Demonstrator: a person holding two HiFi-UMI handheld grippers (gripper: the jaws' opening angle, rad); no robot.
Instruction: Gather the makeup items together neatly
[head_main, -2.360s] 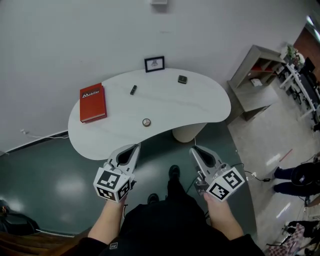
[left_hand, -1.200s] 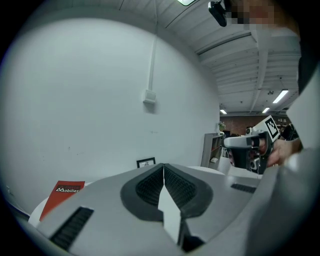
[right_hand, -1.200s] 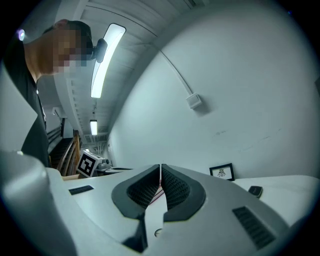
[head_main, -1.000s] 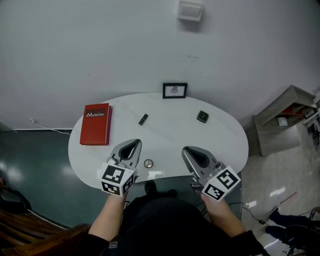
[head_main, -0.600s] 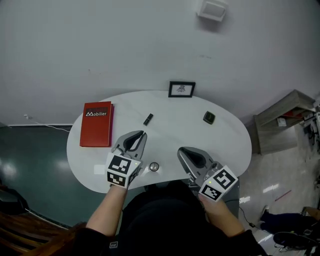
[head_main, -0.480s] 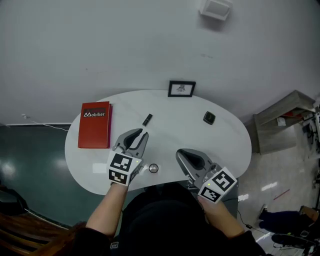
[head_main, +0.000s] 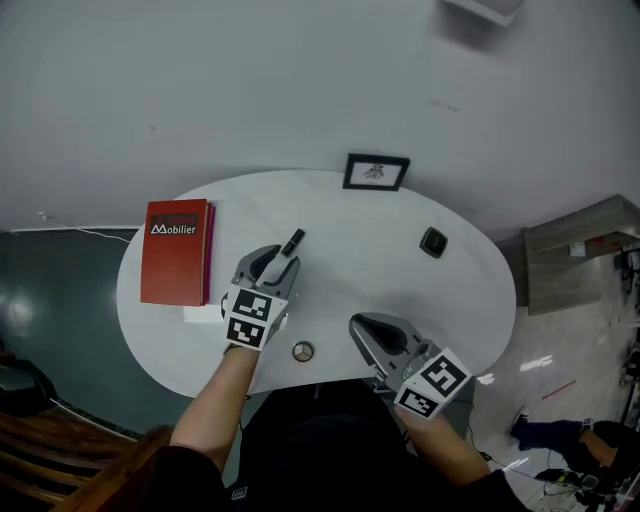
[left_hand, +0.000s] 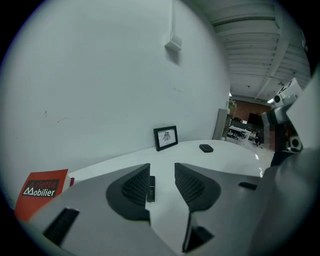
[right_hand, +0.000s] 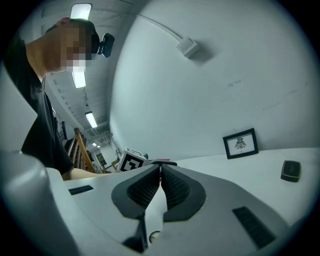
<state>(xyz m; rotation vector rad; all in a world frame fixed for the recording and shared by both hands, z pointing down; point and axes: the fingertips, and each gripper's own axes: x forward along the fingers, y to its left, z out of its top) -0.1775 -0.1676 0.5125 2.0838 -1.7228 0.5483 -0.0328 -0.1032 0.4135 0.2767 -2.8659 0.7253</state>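
A short black makeup stick (head_main: 292, 243) lies on the white table (head_main: 350, 215), just beyond my left gripper's tips. My left gripper (head_main: 281, 263) has just been opening its jaws. In the left gripper view the stick (left_hand: 150, 188) lies ahead between the open jaws (left_hand: 161, 172), close to the left pad and not pressed. A small round compact (head_main: 302, 351) sits near the front edge, between both grippers. A dark square compact (head_main: 433, 241) lies at the far right. My right gripper (head_main: 358, 326) hovers over the front edge, shut and empty, as the right gripper view (right_hand: 160, 171) also shows.
A red book (head_main: 175, 250) lies at the table's left end. A small framed picture (head_main: 375, 172) stands at the back edge against the wall. A grey shelf unit (head_main: 580, 255) stands on the floor to the right.
Both grippers have moved forward and down over the table. The left gripper has gone from shut to open and now reaches the black stick. The right gripper has stayed shut.
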